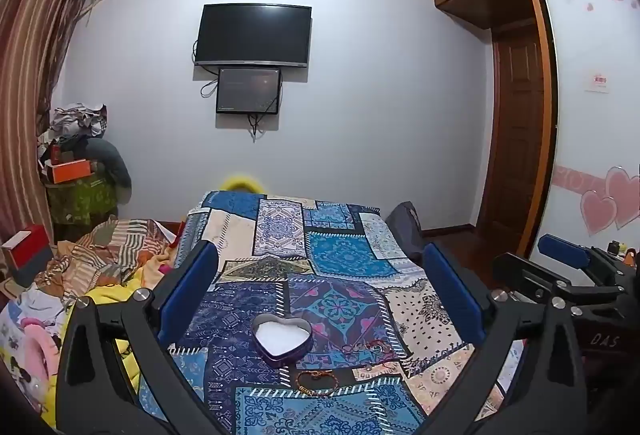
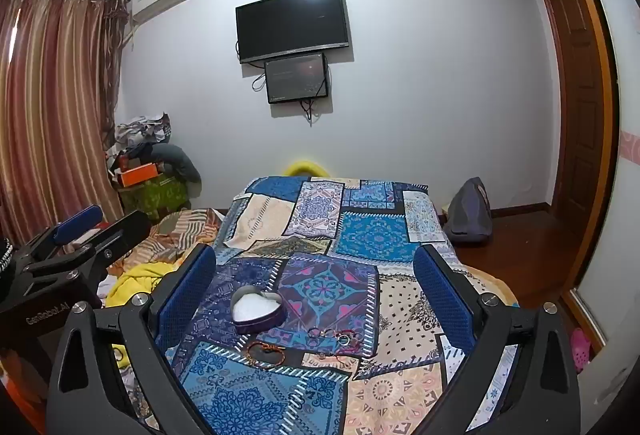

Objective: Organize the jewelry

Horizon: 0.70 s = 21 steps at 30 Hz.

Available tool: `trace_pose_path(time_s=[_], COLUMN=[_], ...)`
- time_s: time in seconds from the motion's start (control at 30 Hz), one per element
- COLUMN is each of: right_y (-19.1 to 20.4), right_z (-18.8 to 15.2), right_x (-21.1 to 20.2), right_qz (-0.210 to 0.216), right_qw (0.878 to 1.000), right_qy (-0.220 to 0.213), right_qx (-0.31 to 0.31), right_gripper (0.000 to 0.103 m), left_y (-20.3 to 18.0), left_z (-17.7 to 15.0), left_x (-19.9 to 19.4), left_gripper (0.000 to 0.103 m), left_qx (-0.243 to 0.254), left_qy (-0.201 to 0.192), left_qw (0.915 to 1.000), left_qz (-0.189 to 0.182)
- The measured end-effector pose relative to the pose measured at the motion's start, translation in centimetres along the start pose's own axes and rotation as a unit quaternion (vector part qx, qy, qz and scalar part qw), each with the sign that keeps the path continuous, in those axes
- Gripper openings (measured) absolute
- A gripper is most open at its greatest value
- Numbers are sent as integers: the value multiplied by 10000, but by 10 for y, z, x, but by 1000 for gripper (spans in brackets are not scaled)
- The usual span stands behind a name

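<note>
A heart-shaped tin (image 1: pixel 283 341) with a white lining sits open on the patchwork bedspread (image 1: pixel 344 259); it also shows in the right wrist view (image 2: pixel 258 309). A beaded bracelet (image 1: pixel 316 381) lies just in front of it, and also shows in the right wrist view (image 2: pixel 266 351). Thin red string jewelry (image 1: pixel 370 349) lies to the tin's right; several small rings and bracelets (image 2: pixel 338 337) show there in the right wrist view. My left gripper (image 1: pixel 320 291) is open and empty above the tin. My right gripper (image 2: pixel 316 291) is open and empty above the jewelry.
Rumpled blankets and clothes (image 1: pixel 100 267) lie left of the bedspread. A pile of boxes and clothes (image 1: pixel 76 163) stands in the left corner. A dark bag (image 2: pixel 468 213) sits on the floor at the right, by the wooden door (image 2: pixel 576 123).
</note>
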State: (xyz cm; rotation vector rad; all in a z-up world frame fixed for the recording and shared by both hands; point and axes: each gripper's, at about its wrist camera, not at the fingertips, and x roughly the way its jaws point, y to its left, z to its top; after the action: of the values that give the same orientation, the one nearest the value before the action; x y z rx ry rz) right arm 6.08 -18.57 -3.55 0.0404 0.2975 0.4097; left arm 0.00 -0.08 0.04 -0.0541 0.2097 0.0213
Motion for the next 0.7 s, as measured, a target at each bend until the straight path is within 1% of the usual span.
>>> trace_pose_path(time_s=[0.07, 0.1, 0.2, 0.3, 0.43, 0.7], right_y=[0, 0, 1, -2, -1, 1], right_z=[0, 0, 0, 2, 3, 1], right_x=[0, 0, 0, -3, -2, 0], right_qz=[10, 10, 15, 14, 18, 13], right_qw=[10000, 10000, 10000, 10000, 10000, 10000], right_qy=[1, -1, -1, -10, -6, -17], right_qx=[15, 18, 18, 32, 39, 22], right_gripper=[98, 98, 98, 98, 98, 98], left_y=[-1, -2, -6, 6, 8, 3], left_z=[1, -3, -5, -2, -1, -1], left_x=[0, 1, 2, 1, 4, 2], left_gripper=[103, 103, 103, 103, 103, 103], left_qx=[7, -5, -14, -97, -73, -53], left_qy=[-8, -3, -3, 14, 17, -9], left_qw=[10000, 10000, 10000, 9999, 9999, 10000], left_qz=[23, -39, -51, -78, -87, -49])
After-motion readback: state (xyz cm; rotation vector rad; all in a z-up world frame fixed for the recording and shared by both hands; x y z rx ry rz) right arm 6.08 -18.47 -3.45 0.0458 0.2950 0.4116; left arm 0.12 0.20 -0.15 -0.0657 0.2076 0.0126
